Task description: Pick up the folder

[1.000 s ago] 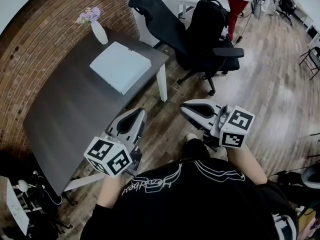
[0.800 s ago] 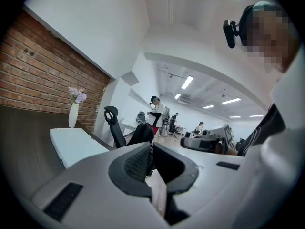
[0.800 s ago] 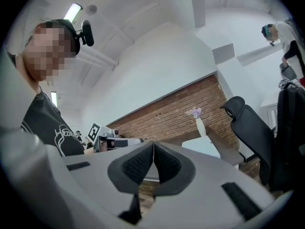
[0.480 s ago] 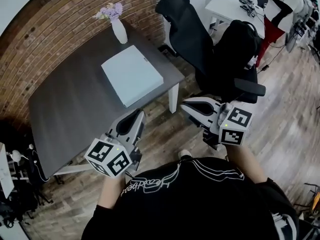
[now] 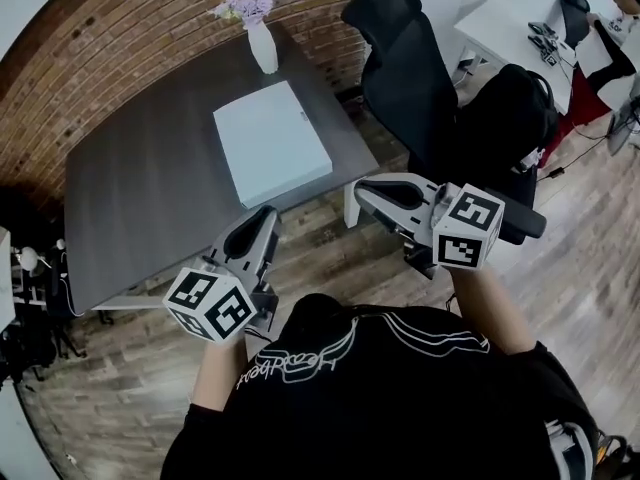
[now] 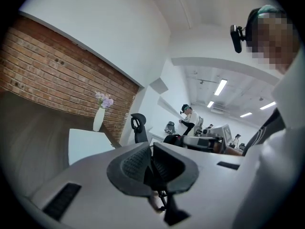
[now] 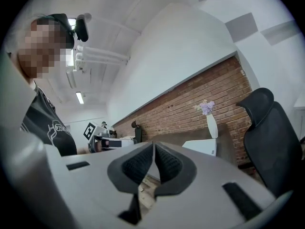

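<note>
A pale blue folder (image 5: 272,140) lies flat on the dark grey table (image 5: 140,198), near the table's right edge; it shows as a white slab (image 6: 85,143) in the left gripper view and as a white edge (image 7: 202,147) in the right gripper view. My left gripper (image 5: 268,216) hovers over the table's near edge, below the folder, shut and holding nothing. My right gripper (image 5: 362,190) hangs off the table's near right corner, shut and empty. Neither touches the folder.
A white vase with purple flowers (image 5: 262,40) stands at the table's far corner against the brick wall (image 5: 120,58). A black office chair (image 5: 410,78) and a second chair (image 5: 505,128) stand to the right of the table. Wooden floor (image 5: 330,248) lies beneath.
Both grippers have come nearer the table while the head view swung; the folder and table now lie closer and more central. The right gripper has reached the table's corner. Jaws stayed shut.
</note>
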A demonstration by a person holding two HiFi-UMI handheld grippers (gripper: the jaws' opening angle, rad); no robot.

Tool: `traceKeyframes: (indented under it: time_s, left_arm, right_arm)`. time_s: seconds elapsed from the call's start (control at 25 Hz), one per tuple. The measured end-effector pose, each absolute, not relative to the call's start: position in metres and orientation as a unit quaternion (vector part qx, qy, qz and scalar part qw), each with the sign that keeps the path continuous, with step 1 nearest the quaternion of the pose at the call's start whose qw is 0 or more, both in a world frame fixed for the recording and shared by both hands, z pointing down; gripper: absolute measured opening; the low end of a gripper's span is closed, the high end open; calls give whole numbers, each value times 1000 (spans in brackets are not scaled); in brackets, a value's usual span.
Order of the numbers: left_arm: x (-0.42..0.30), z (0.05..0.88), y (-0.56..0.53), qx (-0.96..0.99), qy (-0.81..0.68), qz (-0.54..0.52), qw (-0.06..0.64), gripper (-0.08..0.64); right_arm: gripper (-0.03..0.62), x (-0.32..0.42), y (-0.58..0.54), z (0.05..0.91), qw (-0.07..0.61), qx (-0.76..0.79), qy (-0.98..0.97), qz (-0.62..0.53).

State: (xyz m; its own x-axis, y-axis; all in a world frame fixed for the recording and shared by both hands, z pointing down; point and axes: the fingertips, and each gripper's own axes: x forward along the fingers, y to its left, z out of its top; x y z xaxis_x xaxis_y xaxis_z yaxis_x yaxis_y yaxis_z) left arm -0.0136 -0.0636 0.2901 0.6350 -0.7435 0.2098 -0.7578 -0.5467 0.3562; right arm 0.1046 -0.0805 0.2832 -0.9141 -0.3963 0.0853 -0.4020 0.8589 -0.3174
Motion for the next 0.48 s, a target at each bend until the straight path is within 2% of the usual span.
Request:
traceKeyframes:
  time_s: [0.28, 0.4, 0.48]
  left_arm:
    - [-48, 317, -84, 858, -455, 22, 236, 9]
    - [-63, 334, -96, 855, -458, 33, 242, 56]
    - [-76, 347, -107, 846, -466, 38, 254, 63]
  right_arm:
    - [-2, 87, -118, 320, 34, 188, -959, 208]
    - [0, 78, -134, 339, 48, 182, -958, 218]
    - [3, 74, -149, 352, 51, 188, -953, 232]
